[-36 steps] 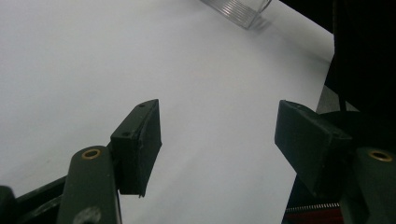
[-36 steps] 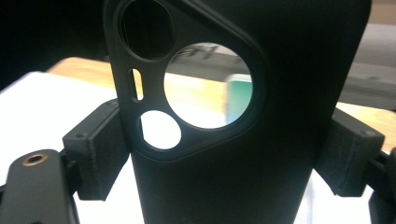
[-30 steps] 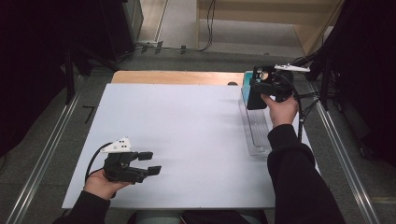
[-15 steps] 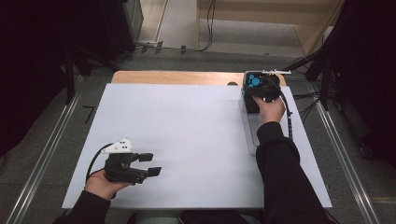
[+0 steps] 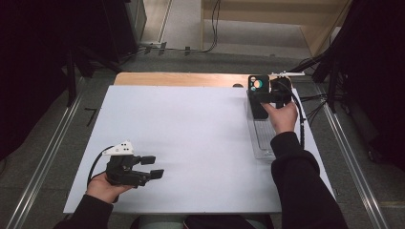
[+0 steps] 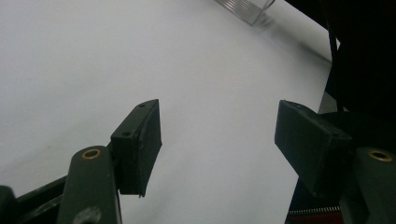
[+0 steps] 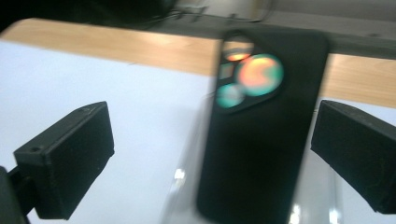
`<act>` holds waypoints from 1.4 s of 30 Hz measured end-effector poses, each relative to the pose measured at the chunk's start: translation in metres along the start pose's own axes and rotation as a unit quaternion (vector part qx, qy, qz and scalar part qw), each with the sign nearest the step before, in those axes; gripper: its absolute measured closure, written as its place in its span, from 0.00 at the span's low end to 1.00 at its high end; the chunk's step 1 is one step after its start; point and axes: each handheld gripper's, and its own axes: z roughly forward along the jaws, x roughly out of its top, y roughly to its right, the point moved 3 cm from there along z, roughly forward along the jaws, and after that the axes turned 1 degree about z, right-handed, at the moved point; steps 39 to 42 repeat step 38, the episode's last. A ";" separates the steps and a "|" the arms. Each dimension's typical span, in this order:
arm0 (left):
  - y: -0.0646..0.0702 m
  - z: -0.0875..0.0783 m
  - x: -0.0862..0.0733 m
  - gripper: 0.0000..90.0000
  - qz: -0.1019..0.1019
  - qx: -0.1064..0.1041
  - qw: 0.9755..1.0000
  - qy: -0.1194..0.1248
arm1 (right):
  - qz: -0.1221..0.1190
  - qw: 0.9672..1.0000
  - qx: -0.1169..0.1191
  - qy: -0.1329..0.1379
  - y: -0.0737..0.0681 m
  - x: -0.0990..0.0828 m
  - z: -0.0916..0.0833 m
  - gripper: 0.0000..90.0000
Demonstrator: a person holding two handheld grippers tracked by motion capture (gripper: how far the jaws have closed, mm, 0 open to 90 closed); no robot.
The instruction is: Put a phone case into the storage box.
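A black phone (image 5: 258, 98) rests back side up at the far end of a clear tray (image 5: 261, 138), its camera lenses glinting in several colours. My right gripper (image 5: 273, 95) is right beside it. In the right gripper view the phone (image 7: 261, 135) stands between the jaws of the right gripper (image 7: 212, 135). Those jaws have just been opening and neither pad presses on the phone. My left gripper (image 5: 154, 167) rests near the table's front left corner, open. In the left gripper view the left gripper (image 6: 217, 116) has nothing between its fingers.
A white sheet (image 5: 191, 133) covers the table, and a wooden strip (image 5: 176, 78) shows along its far edge. The clear tray runs along the right side. Cables (image 5: 315, 102) trail off the right edge. Metal rails (image 5: 351, 157) flank the table on the floor.
My right hand came down and left to the tray's far end. The phone now shows apart from the gripper, with the jaws wider. My left gripper kept still.
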 end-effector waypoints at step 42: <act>0.002 0.003 -0.009 0.34 -0.006 -0.005 1.000 -0.009 | -0.137 0.955 0.249 -0.084 -0.084 -0.148 -0.097 0.30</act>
